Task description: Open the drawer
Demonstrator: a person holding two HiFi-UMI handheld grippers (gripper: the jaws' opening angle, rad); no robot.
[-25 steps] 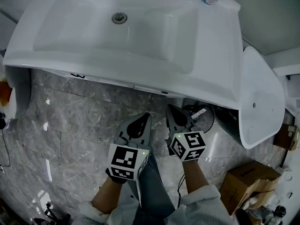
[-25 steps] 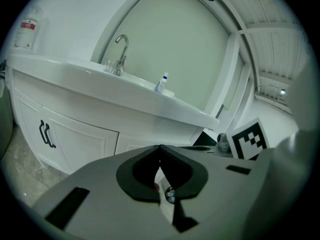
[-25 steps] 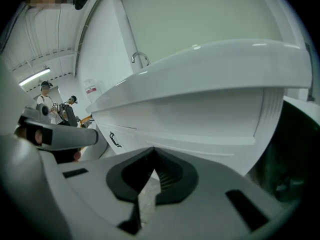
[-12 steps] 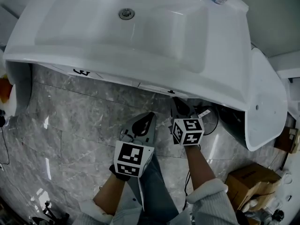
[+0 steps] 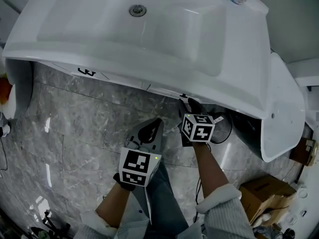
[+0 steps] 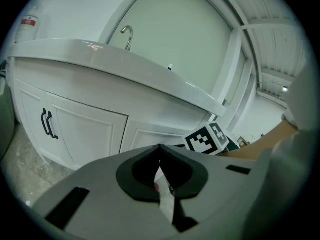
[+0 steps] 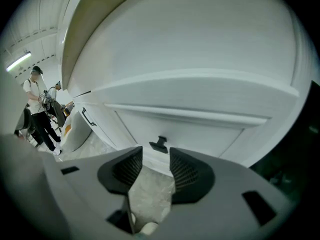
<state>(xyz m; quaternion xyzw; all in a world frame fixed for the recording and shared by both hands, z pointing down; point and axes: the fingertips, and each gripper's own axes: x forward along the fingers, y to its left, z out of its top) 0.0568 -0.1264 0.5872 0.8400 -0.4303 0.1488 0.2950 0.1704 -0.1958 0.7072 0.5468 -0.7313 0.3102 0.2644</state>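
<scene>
Marble floor [image 5: 75, 128] below closed drawer [image 7: 200, 134]

Light falls evenly from above. The white sink [image 5: 164, 34] is bright with a soft sheen, and the marble floor [image 5: 79, 133] shows pale streaks of glare. Both gripper views bulge like a fisheye, with black corners and bent lines, and whatever is nearest the lens looks dim and soft. In the right gripper view a ceiling strip light [image 7: 19, 60] glows at the left, and the drawer [image 7: 200, 129] sits in the sink's shade.
</scene>
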